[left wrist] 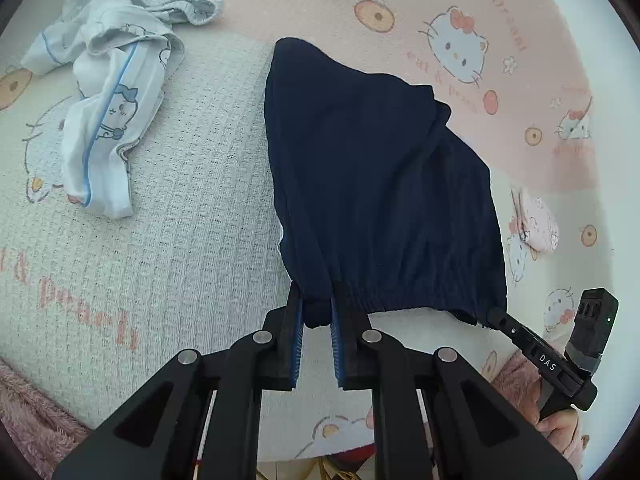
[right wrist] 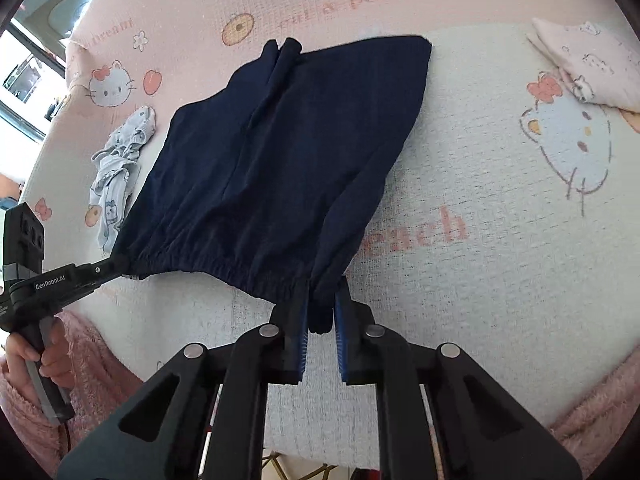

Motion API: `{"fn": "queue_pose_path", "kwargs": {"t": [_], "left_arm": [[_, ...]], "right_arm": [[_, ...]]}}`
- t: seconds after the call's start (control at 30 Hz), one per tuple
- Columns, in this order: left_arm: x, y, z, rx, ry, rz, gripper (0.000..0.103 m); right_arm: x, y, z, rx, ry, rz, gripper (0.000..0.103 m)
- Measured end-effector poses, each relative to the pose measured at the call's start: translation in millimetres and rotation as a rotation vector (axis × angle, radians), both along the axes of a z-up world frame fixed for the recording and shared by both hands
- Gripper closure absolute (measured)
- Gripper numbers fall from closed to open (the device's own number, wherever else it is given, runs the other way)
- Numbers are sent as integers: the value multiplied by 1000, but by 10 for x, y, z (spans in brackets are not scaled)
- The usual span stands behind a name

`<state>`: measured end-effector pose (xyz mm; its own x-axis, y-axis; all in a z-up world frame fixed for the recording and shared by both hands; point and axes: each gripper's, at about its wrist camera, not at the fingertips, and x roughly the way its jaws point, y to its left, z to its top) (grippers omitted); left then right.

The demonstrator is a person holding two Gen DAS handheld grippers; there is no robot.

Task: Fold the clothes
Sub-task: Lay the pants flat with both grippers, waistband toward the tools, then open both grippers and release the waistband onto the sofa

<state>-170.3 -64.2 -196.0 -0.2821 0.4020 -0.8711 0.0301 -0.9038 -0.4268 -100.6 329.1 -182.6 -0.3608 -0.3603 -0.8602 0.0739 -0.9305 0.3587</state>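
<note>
Dark navy shorts (left wrist: 372, 176) hang stretched by their elastic waistband over the cartoon-cat printed bed cover (left wrist: 192, 208); the legs trail away onto the bed. My left gripper (left wrist: 316, 312) is shut on the waistband's left corner. My right gripper (right wrist: 322, 308) is shut on the right corner; it also shows in the left wrist view (left wrist: 494, 316). In the right wrist view the shorts (right wrist: 280, 160) span from the left gripper (right wrist: 120, 266) to mine.
A crumpled white and light blue garment (left wrist: 108, 92) lies at the far left of the bed, also in the right wrist view (right wrist: 120, 160). A folded pale pink garment (right wrist: 592, 68) lies at the right. Pink fleece sleeves (right wrist: 100, 360) sit at the near edge.
</note>
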Motion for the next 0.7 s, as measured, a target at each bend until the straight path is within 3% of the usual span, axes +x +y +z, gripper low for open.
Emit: {"fn": "queue_pose_path", "kwargs": {"t": [0.1, 0.2, 0.33, 0.43, 0.5, 0.6, 0.67, 0.7], "left_arm": [[274, 38, 35, -6, -13, -9, 90], [545, 103, -37, -36, -47, -39, 90], [739, 109, -247, -62, -139, -47, 87], [730, 34, -397, -40, -236, -5, 78], [700, -25, -261, -28, -196, 8, 76], [525, -61, -49, -43, -125, 14, 70], [328, -129, 44, -60, -98, 26, 69], [180, -133, 61, -74, -87, 30, 69]], "right_arm": [[187, 22, 186, 26, 32, 12, 93], [434, 57, 238, 34, 6, 14, 93], [597, 11, 144, 46, -100, 19, 89], [480, -102, 7, 145, -169, 19, 84], [470, -58, 39, 147, -170, -3, 84], [438, -25, 287, 139, -91, -57, 81], [445, -46, 430, 225, -30, -64, 69], [439, -101, 477, 258, -3, -40, 69]]}}
